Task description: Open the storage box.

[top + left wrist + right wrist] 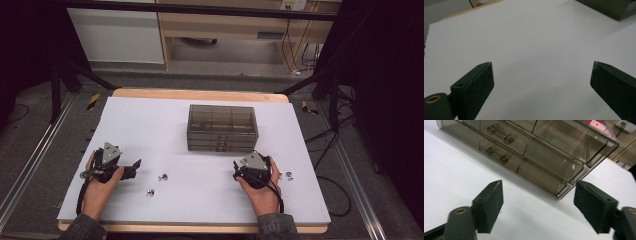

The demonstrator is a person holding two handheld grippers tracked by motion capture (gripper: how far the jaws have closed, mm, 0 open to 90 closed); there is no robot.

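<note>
Two grippers rested low on the white table (150,120), one in each of the person's hands, and neither had hold of anything. Largest on the sheet was the smoky drawer cabinet (222,127), standing toward the far middle with its drawers all shut and their small clear handles (499,133) facing the person. The right gripper (245,169) sat just in front of the cabinet's right corner, its jaws spread wide and bare, pointed at the lower drawer fronts (541,173). The left gripper (135,167) lay well off to the left, aimed across bare white sheet, its jaws likewise wide apart with nothing between them. Smallest of all were the loose screws: a pair near the middle of the table (162,177) between the two hands, and another pair (289,175) just to the right of the right hand. To my eye the step in hand was getting a drawer open, and doing it well meant bringing the right gripper square to one handle, closing on it lightly, then drawing straight back, perhaps with the left steadying the cabinet so that it would not slide.
</note>
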